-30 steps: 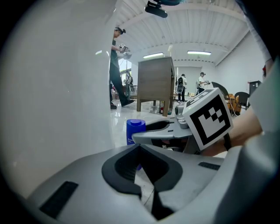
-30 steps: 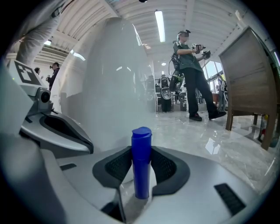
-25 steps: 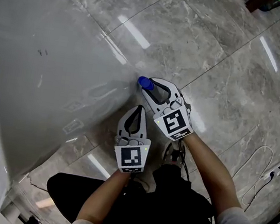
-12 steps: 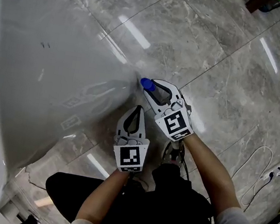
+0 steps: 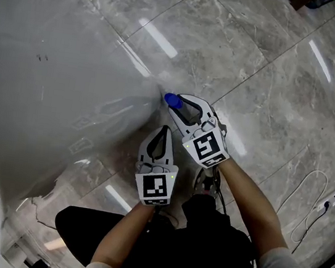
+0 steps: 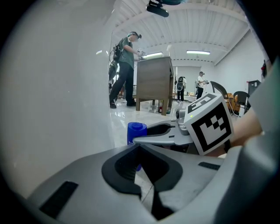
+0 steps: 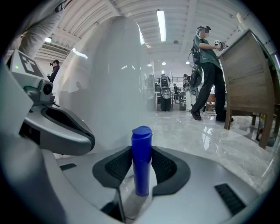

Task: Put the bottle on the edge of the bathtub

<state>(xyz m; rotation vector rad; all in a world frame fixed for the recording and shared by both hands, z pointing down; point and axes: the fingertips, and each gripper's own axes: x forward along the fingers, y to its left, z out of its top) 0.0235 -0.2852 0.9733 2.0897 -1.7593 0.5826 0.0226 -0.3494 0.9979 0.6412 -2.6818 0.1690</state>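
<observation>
- The person crouches on the grey marble floor (image 5: pixel 259 63), with the glossy white bathtub wall (image 5: pixel 56 82) filling the head view from 12 round to 8 o'clock.
- The right hand-held gripper (image 5: pixel 177 103) points toward 11 o'clock. Its ribbed pads are clasped on both sides of the slim blue plastic bottle (image 7: pixel 141 162), which stands upright between them.
- The bottle's cap (image 5: pixel 172 100) sits just beside the foot of the tub wall. No view shows whether its base is touching the floor.
- The left hand-held gripper (image 5: pixel 166 130) is at 6 o'clock from the bottle, clenched on nothing and idle.
- Over the last second neither gripper has budged, and the bottle is where it was. Only the head view has drifted a touch.
- So it looks like the grasp is made but the lift hasn't begun. Most of the job remains: raising the bottle up the wall and setting it on the tub's edge.
</observation>
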